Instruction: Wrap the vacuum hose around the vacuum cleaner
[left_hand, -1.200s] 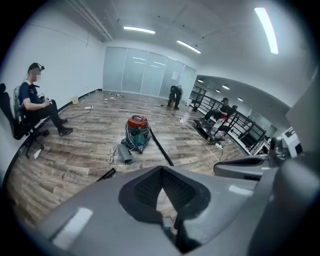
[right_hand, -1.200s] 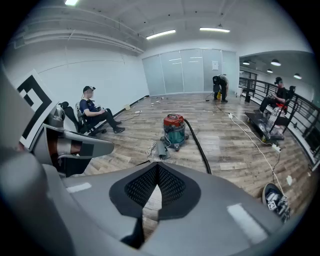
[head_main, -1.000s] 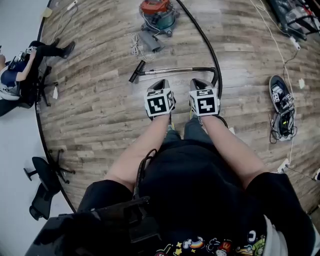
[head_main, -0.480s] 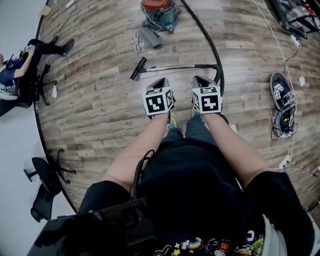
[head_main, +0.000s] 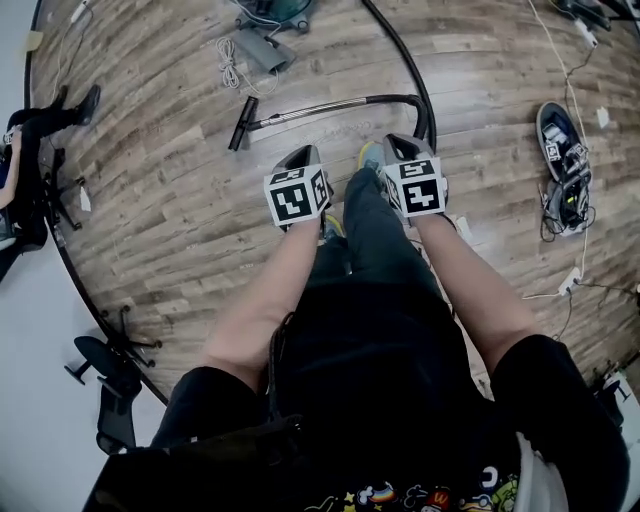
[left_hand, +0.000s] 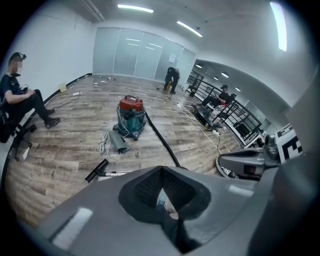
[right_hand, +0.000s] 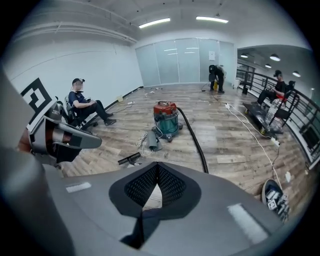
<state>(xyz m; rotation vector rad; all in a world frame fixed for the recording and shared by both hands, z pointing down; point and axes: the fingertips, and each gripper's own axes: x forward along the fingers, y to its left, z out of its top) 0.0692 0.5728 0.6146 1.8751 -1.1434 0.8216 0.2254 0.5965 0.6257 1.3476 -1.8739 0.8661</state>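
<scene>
The wood-plank surface (head_main: 170, 210) stretches wide around the person, who stands on it looking down at both grippers. The vacuum cleaner (left_hand: 131, 116), a teal canister with a red top, sits well ahead of the person. Its black hose (head_main: 402, 60) is not wrapped at all: it runs from the canister in a long curve toward the person's feet and bends there into the metal wand (head_main: 325, 107). The wand lies flat across the planks and ends in a black floor nozzle (head_main: 241, 123). A coiled white cord (head_main: 232, 62) and a grey attachment (head_main: 262, 48) lie just beside the canister.

The left gripper (left_hand: 161, 169) and the right gripper (right_hand: 157, 165) are held side by side above the person's shoes. Each has its jaws closed tip to tip, with nothing between them.

The task appears to be at its very start, in the approach. The next move likely calls for stepping forward, opening one pair of jaws, and reaching down to the hose bend near the feet.
</scene>
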